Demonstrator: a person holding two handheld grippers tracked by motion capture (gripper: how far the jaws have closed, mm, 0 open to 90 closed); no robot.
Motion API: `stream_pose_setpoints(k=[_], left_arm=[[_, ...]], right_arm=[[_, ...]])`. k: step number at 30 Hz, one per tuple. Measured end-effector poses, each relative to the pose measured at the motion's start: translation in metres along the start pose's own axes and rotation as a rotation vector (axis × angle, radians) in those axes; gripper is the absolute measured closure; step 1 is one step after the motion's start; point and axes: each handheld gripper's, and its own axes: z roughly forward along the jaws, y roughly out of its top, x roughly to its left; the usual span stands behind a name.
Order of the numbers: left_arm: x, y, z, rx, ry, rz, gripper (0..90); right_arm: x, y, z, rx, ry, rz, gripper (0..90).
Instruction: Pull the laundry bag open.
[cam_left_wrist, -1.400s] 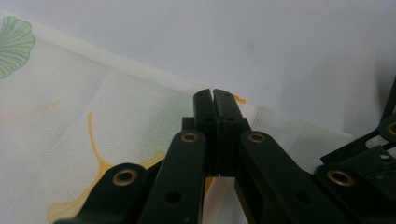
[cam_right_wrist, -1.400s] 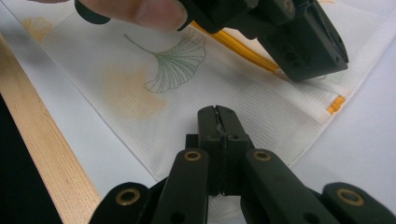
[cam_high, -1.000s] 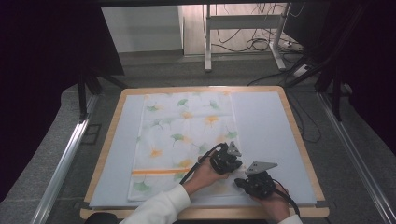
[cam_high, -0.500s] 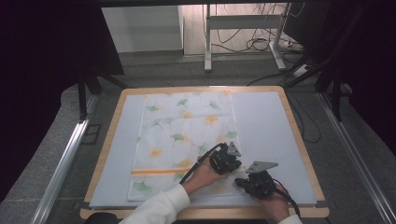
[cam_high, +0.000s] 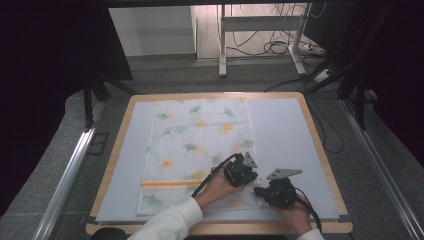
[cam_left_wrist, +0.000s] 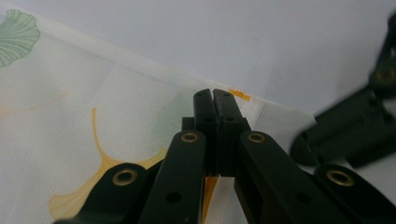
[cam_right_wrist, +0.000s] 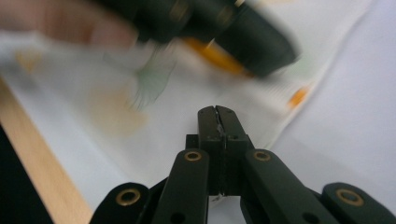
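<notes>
A white cloth (cam_high: 200, 145) printed with green and yellow leaves and an orange stripe lies flat on the pale mat (cam_high: 290, 135). Both grippers meet at its near right corner. My left gripper (cam_high: 249, 176) points toward the cloth's right edge. Its jaws (cam_left_wrist: 213, 98) are pressed together on the cloth (cam_left_wrist: 93, 93) just inside the hem. My right gripper (cam_high: 260, 191) sits just nearer, tips facing left. In its own view the right gripper (cam_right_wrist: 216, 114) is shut with a sliver of white fabric between the pads. The left gripper (cam_right_wrist: 224, 28) shows blurred above it.
The mat lies on a wooden-rimmed table (cam_high: 320, 150), whose near edge (cam_right_wrist: 42, 163) runs close by the right gripper. Bare mat stretches to the right of the cloth. Behind the table are a desk frame (cam_high: 260, 25) and cables on the floor.
</notes>
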Motion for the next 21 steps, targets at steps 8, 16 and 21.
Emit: stream_pose_setpoints(k=[8, 16, 21], left_arm=[[-0.003, 0.002, 0.003, -0.013, 0.005, -0.002, 90.0], [-0.003, 0.002, 0.003, 0.0, 0.019, 0.022, 90.0], [-0.003, 0.002, 0.003, -0.001, 0.019, 0.025, 90.0]], right_arm=[[-0.028, 0.011, 0.001, -0.02, -0.067, 0.116, 88.8], [-0.032, 0.013, 0.002, -0.009, -0.067, 0.151, 88.8], [-0.033, 0.012, 0.004, -0.001, -0.019, 0.205, 88.8]])
